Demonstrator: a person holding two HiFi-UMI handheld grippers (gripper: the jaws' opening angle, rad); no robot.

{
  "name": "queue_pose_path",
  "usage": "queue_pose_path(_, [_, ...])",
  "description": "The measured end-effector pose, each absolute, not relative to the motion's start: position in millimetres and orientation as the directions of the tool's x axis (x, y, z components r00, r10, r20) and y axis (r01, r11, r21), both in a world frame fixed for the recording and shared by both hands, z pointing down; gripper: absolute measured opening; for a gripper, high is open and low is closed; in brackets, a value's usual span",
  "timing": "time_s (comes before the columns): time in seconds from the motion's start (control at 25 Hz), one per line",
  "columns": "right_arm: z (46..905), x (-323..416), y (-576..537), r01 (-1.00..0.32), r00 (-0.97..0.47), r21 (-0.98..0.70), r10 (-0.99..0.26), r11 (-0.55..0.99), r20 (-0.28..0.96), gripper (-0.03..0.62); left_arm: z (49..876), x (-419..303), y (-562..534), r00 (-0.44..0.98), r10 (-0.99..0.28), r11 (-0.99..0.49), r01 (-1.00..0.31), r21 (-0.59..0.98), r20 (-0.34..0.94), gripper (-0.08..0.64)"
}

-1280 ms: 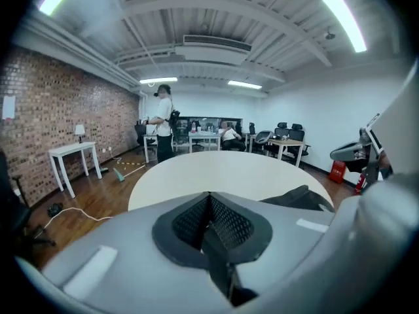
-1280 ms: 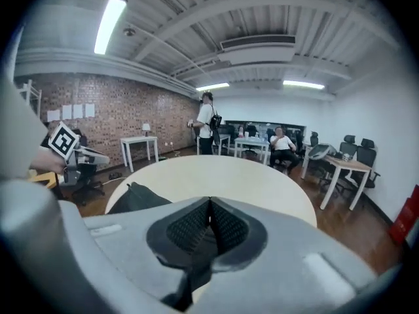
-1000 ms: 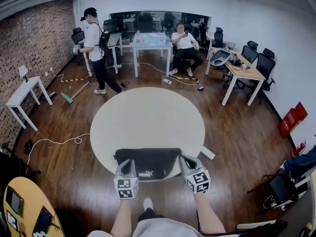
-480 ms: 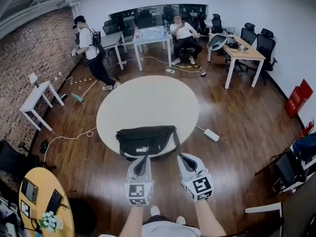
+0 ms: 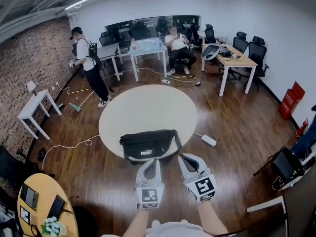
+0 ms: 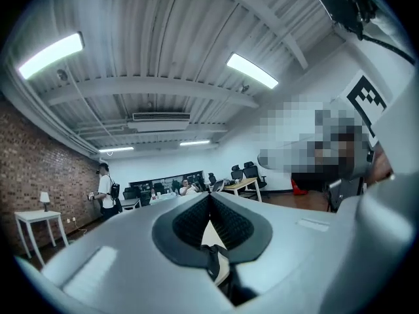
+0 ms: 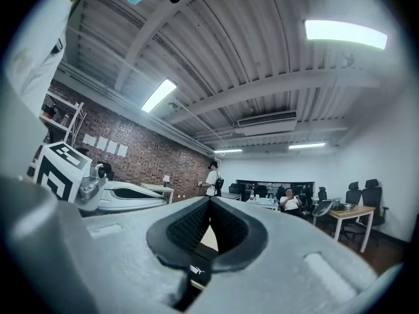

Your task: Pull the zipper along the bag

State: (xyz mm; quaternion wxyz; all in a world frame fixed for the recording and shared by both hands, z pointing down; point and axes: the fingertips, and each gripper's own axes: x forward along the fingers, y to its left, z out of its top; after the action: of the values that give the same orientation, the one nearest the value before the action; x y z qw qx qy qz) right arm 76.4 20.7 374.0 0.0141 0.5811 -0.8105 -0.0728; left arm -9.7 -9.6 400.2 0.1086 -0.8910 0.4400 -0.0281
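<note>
The left hand-held gripper [image 5: 153, 161] has its jaws pressed together at the tips, with nothing between them. It sits off the near edge of the round tabletop [image 5: 148, 107]. The black bag [image 5: 147, 143] lies just ahead of it on that near edge, long side facing the gripper; whether the tips touch the bag cannot be told. The right hand-held gripper [image 5: 184, 157] is just beside the left one, jaws likewise closed and empty, with the bag's right end ahead and slightly to its left.
</note>
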Motion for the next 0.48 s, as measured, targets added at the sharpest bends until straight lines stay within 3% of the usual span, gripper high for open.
queue_pose_path(0.48, [383.1,1.0,14.6,-0.929,-0.343,0.157,-0.939,0.335,-0.025,-0.009,388.3,-102.6,-13.9,0.56,-0.824,-0.553,-0.828,-0.099,-0.084,0.017])
